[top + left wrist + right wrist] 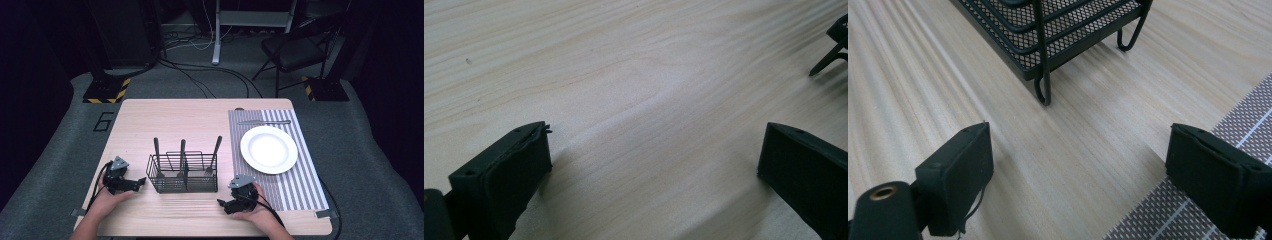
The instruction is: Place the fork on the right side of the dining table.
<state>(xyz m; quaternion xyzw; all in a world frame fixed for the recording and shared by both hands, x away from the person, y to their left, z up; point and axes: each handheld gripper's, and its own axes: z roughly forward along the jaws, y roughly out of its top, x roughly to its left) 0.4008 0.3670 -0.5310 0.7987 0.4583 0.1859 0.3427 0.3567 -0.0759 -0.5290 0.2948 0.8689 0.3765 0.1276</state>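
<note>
A black wire-mesh caddy stands mid-table with three utensil handles sticking up from it. A white plate lies on a striped placemat, with a knife beyond it. My left gripper rests on the table left of the caddy, open, with bare wood between its jaws. My right gripper rests near the front edge, right of the caddy and pointing left, open and empty. Its view shows the caddy's foot ahead and the placemat's edge beside the right jaw.
The wooden table has free room at its back left. On the floor beyond it are cables, a stand base with yellow-black tape and a folding chair.
</note>
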